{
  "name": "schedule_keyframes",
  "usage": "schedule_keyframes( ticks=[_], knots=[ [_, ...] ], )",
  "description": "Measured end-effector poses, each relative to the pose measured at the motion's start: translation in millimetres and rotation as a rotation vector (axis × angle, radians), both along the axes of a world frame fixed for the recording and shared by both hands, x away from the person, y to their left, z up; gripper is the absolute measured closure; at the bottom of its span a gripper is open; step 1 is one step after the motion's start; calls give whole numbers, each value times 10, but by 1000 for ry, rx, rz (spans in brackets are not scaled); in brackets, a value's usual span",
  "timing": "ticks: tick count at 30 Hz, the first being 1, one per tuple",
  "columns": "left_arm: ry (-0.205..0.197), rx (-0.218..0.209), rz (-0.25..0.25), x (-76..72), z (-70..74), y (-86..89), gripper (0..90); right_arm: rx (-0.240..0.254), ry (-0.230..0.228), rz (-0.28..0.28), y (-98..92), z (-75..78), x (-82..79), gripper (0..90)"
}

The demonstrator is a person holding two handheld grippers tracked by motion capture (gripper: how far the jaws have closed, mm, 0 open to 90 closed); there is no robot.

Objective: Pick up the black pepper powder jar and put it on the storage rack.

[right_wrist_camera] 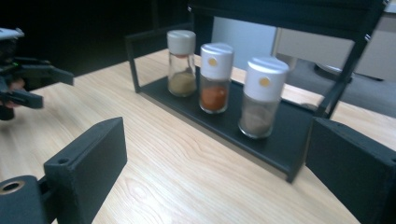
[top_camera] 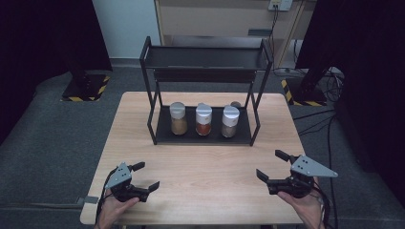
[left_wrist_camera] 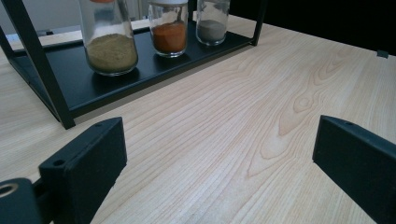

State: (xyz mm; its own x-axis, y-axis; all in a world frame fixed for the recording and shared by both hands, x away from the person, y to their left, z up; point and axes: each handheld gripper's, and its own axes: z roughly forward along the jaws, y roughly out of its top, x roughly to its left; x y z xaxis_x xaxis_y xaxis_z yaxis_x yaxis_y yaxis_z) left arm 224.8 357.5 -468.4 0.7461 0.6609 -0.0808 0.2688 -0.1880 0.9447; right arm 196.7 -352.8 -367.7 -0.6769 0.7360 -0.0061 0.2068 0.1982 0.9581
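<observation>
Two open grippers wait near three spice jars.

The left gripper point(top_camera: 146, 176) at lower left and the right gripper point(top_camera: 272, 164) at lower right hold nothing, jaws wide apart. The three spice jars point(top_camera: 203, 119) stand in a row on the black rack point(top_camera: 162, 135), middle of the frame.

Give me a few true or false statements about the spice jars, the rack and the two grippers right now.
1. Three spice jars stand on the rack's lower shelf. True.
2. The orange-powder jar stands at the row's left end. False: it is the middle one.
3. The left gripper holds a jar. False: its fingers are open above bare table.
4. The right gripper is open and holds nothing. True.
5. The rack's top shelf carries a jar. False: it is bare.
</observation>
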Motion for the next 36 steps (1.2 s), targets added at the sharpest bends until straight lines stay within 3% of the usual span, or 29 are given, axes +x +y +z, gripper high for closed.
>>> schedule_keyframes(
  ticks=[7, 21, 26, 32, 36],
  knots=[
    [0, 0, 2, -2, 0, 1, 22, -17, 6, -26, -74, -166, -72, 64],
    [-4, 0, -2, 0, -2, 1, 22, -12, 65, -61, -150, -461, -53, 67],
    [-4, -1, -7, 5, -3, 2, 22, -12, 77, -54, -156, -521, -26, 67],
    [-3, -6, -9, 9, -6, 3, 22, -42, 45, -50, -112, -540, -48, 73],
    [-3, -6, -10, 12, -8, 3, 22, -38, 53, -44, -125, -549, -37, 72]
  ],
)
